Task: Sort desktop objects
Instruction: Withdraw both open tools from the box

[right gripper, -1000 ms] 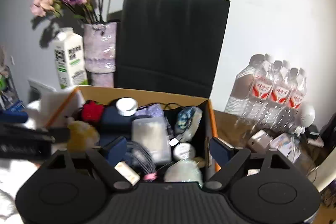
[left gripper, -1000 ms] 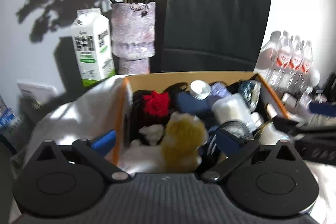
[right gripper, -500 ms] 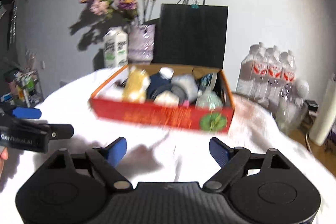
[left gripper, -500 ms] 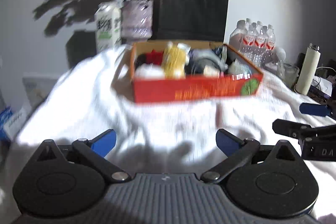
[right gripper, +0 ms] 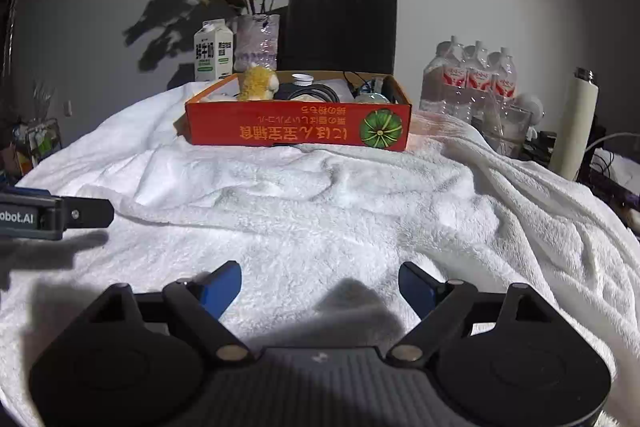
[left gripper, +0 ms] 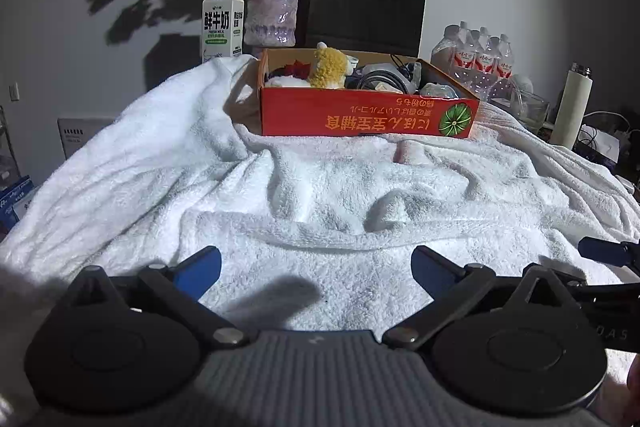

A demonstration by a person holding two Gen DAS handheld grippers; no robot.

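A red cardboard box (left gripper: 364,117) (right gripper: 296,131) stands at the far side of a white towel (left gripper: 320,195) (right gripper: 320,195). It holds a yellow plush toy (left gripper: 330,69) (right gripper: 258,87), a red flower (left gripper: 296,69), cables and several small items. My left gripper (left gripper: 316,271) is open and empty, low over the near towel, well short of the box. My right gripper (right gripper: 320,285) is open and empty, beside it to the right. Each gripper shows at the edge of the other's view.
Behind the box stand a milk carton (left gripper: 222,23), a vase of dried flowers (left gripper: 272,15) and a black paper bag (left gripper: 366,9). Water bottles (left gripper: 476,61), a glass (right gripper: 506,127) and a white flask (left gripper: 572,107) stand at the right.
Both grippers have pulled back from right over the box to the near side of the towel. The box now sits far ahead. Both stay open and empty.
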